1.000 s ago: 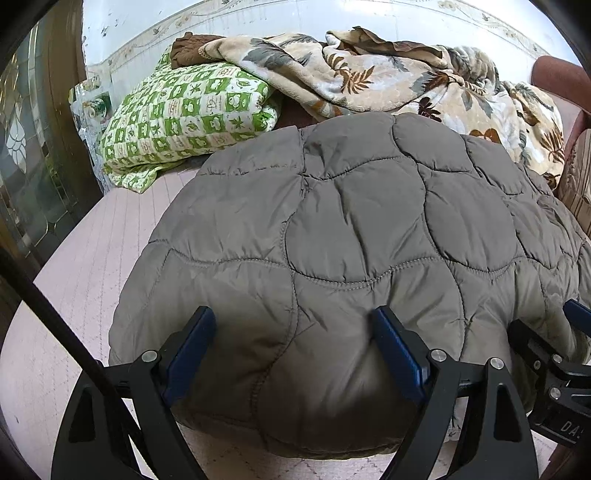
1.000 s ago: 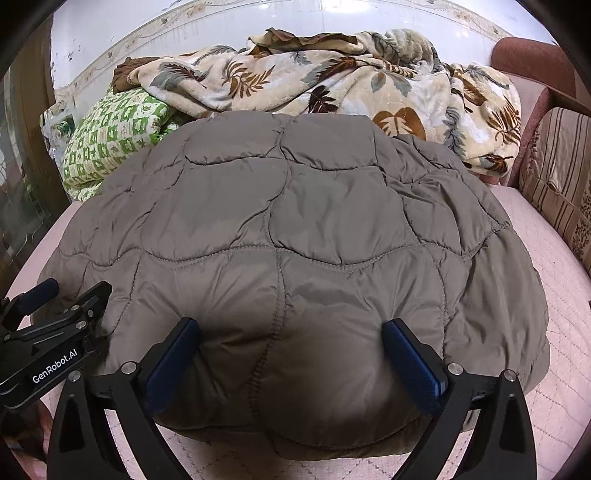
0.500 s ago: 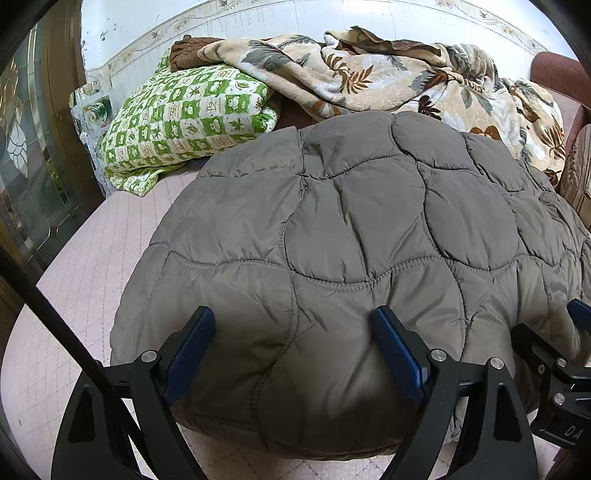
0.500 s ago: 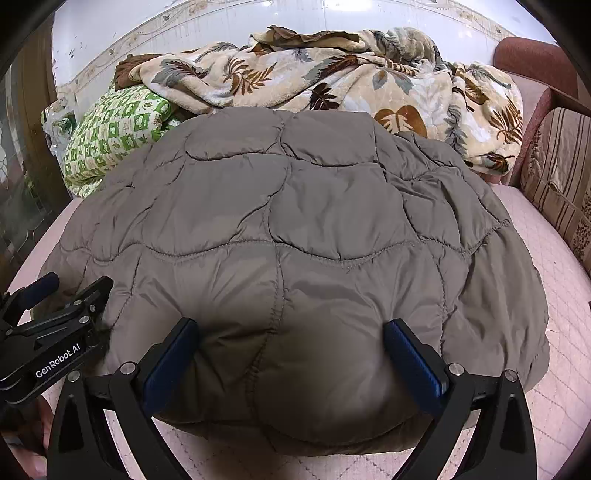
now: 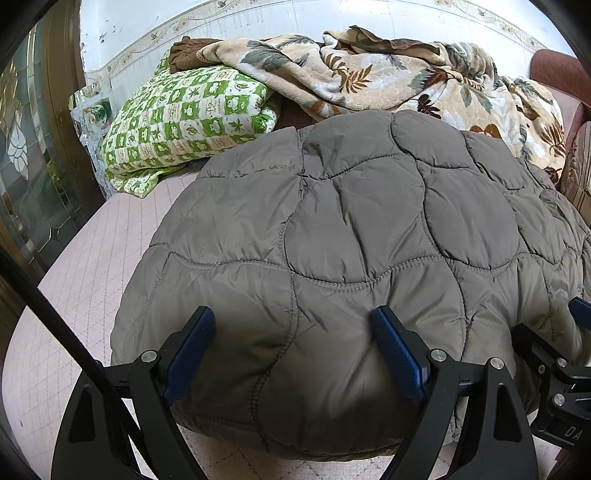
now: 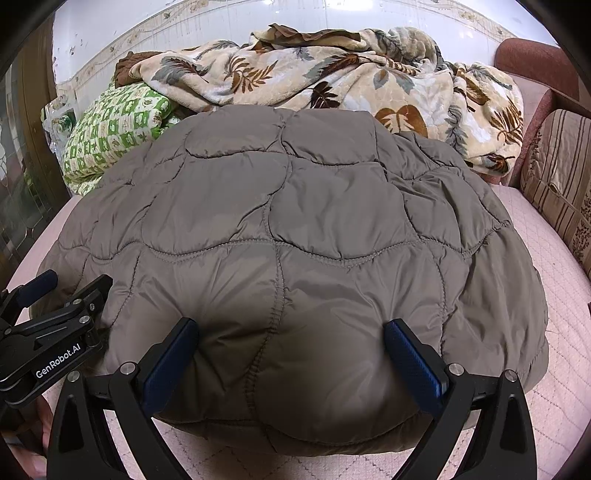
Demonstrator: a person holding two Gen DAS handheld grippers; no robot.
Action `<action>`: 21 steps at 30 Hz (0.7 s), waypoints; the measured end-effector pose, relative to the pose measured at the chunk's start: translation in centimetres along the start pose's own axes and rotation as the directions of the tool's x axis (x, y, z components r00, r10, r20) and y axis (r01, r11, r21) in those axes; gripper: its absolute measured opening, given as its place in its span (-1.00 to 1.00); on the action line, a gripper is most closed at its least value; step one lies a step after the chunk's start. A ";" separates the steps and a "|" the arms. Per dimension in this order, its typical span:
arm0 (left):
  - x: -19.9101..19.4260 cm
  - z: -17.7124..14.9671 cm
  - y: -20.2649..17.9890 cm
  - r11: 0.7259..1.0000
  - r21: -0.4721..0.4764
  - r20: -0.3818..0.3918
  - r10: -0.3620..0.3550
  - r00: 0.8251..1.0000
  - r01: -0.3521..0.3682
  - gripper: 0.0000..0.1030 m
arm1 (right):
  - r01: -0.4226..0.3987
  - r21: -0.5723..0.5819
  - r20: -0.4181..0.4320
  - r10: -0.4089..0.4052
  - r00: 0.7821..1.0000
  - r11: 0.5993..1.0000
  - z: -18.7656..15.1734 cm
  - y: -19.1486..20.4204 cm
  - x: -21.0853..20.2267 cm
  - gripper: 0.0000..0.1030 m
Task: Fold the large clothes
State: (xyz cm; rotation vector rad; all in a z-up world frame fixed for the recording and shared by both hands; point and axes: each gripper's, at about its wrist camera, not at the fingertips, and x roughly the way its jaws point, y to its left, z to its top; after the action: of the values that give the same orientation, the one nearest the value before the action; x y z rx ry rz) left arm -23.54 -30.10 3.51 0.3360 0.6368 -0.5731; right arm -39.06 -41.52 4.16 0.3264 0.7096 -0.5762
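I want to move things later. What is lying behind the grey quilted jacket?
Behind the grey quilted jacket lie a leaf-print blanket and a green checked pillow. The jacket hides their lower edges.

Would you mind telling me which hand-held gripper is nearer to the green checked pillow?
Left. The left hand-held gripper sits at the grey quilted coat's near edge, on the green checked pillow's side; the right hand-held gripper is beside it, farther away.

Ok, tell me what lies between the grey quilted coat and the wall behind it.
In both views a crumpled leaf-print blanket and a green checked pillow lie between the grey quilted coat and the wall.
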 end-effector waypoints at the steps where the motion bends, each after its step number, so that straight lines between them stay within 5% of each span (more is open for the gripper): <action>1: 0.0 0.0 0.0 1.000 0.000 0.000 0.000 1.000 0.000 0.69 | -0.001 0.000 -0.003 0.001 1.000 1.000 0.0 0.0 0.0 0.98; 8: -0.5 0.5 1.2 0.999 -0.035 -0.002 -0.029 1.000 0.029 0.69 | -0.022 0.029 0.003 0.022 1.000 0.999 0.3 -1.2 -1.3 0.98; 15: -0.9 0.9 6.0 0.991 -0.134 -0.038 0.011 0.999 -0.016 0.69 | 0.029 0.171 -0.015 -0.027 1.000 0.985 0.2 -7.6 -3.3 0.98; 18: -0.1 0.4 8.9 0.984 -0.173 -0.103 0.026 0.994 -0.043 0.69 | 0.038 0.266 -0.062 -0.022 0.998 0.963 -0.4 -11.0 -3.4 0.98; 21: 2.0 -0.8 12.4 0.960 -0.279 -0.221 -0.078 0.972 0.013 0.73 | 0.038 0.372 -0.102 0.000 0.995 0.928 -1.3 -14.0 -3.5 0.98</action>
State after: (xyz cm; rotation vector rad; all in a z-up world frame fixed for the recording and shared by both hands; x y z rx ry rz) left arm -15.25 -20.64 3.10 0.1251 0.9400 -0.4847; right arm -50.24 -50.74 4.34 0.7086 0.6978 -0.7180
